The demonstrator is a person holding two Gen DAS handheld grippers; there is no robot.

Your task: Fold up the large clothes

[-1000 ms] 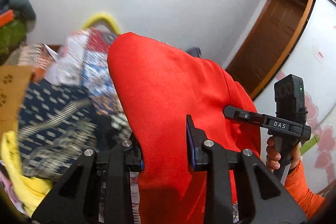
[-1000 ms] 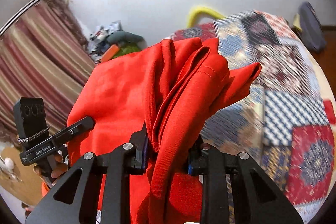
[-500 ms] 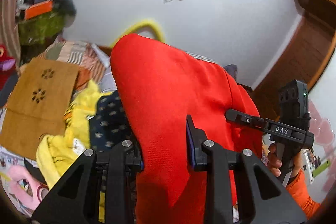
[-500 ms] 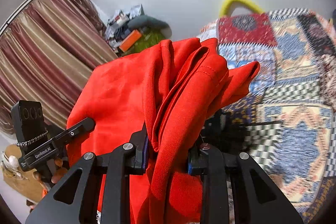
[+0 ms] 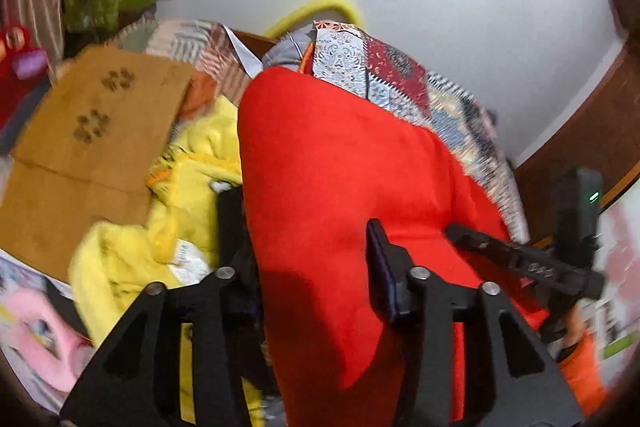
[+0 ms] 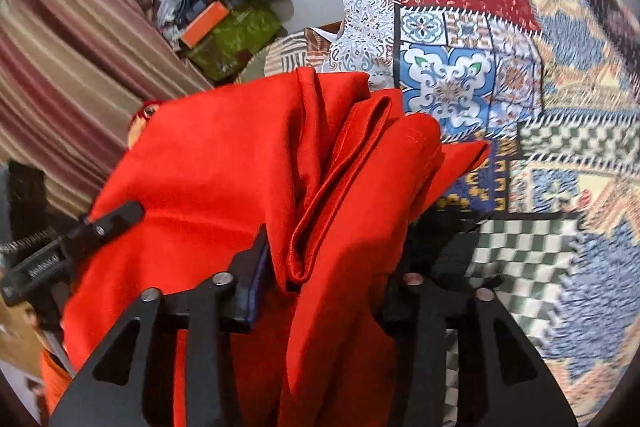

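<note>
I am opening both the left hand-held gripper [image 5: 308, 259] and right hand-held gripper [image 6: 332, 267], letting the red cloth [image 6: 224, 163] between them settle, probably onto the bed [image 6: 560, 131]; releasing evenly keeps the fold.

red garment [image 5: 340, 187]: matt woven cloth | quilt [image 6: 520, 87]: printed patchwork cloth | yellow towel [image 5: 192, 187]: fluffy

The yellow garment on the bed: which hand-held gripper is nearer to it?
Left. The left hand-held gripper is right beside the yellow garment; the right hand-held gripper is farther, across the red cloth.
</note>
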